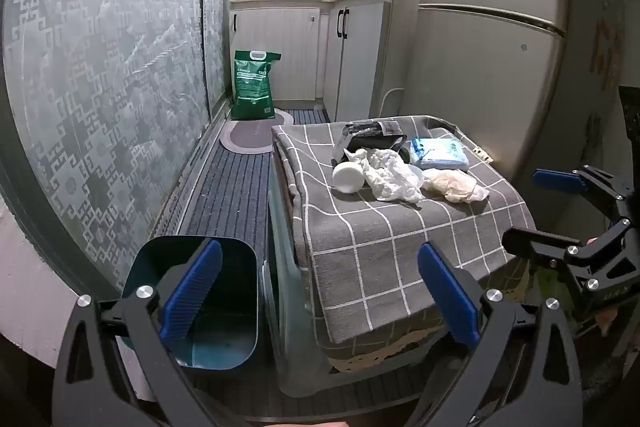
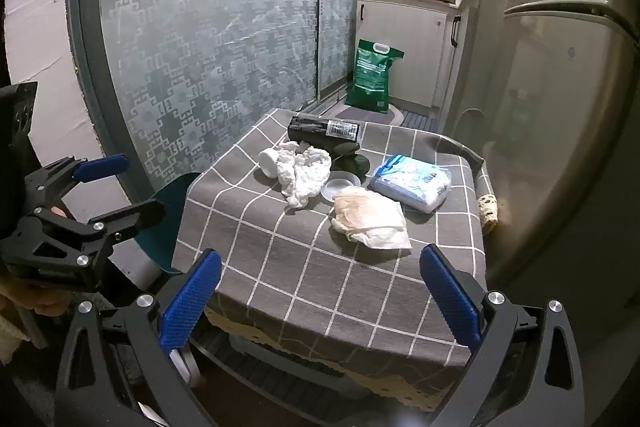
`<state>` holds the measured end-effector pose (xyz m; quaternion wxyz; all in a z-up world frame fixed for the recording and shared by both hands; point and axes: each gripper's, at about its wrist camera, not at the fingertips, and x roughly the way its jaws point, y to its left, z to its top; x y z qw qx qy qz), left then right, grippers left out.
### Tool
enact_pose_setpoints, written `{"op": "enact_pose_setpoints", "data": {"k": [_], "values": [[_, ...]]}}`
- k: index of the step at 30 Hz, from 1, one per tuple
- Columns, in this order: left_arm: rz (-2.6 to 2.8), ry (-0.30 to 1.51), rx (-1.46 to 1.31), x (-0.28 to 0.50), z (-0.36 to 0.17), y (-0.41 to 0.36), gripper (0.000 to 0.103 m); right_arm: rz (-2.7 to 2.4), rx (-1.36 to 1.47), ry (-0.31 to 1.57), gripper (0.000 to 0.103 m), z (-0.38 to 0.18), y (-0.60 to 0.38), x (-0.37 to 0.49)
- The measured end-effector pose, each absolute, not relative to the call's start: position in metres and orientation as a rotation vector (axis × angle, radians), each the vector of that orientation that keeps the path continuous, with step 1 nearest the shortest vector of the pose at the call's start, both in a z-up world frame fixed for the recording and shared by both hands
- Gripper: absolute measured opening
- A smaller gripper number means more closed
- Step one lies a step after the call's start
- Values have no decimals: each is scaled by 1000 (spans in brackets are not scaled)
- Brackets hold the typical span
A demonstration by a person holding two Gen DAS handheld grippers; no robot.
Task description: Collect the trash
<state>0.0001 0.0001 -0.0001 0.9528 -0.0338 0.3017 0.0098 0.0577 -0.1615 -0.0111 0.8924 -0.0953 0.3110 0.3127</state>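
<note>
A small table with a grey checked cloth [image 1: 384, 239] [image 2: 320, 267] carries the trash. On it lie a crumpled white tissue [image 1: 390, 175] [image 2: 306, 173], a stained crumpled tissue [image 1: 454, 185] [image 2: 368, 217], a small white round tub [image 1: 347, 177] [image 2: 268, 159], a clear plastic lid [image 2: 340, 185] and a black roll of bags [image 1: 370, 135] [image 2: 324, 131]. A dark teal bin [image 1: 208, 303] [image 2: 168, 223] stands open on the floor left of the table. My left gripper [image 1: 320, 303] is open and empty above the bin and the table's near edge. My right gripper [image 2: 320, 303] is open and empty at the table's front edge.
A blue pack of tissues [image 1: 438, 153] [image 2: 410, 183] lies at the table's right. A patterned glass door [image 1: 104, 87] runs along the left. A fridge [image 1: 492, 47] stands to the right. A green sack [image 1: 254, 85] [image 2: 372, 77] sits on the floor by white cabinets [image 1: 288, 51].
</note>
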Motion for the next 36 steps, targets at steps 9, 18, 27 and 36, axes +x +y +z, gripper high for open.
{"op": "enact_pose_setpoints", "data": {"k": [9, 18, 27, 36], "values": [[30, 611, -58, 0, 0, 0, 100, 653, -209, 637, 100, -10, -161, 56], [31, 608, -59, 5, 3, -2, 100, 645, -195, 642, 100, -10, -163, 58], [25, 612, -57, 8, 5, -2, 100, 648, -197, 641, 100, -9, -163, 58], [25, 612, -56, 3, 5, -9, 100, 647, -201, 637, 100, -8, -162, 56]]}}
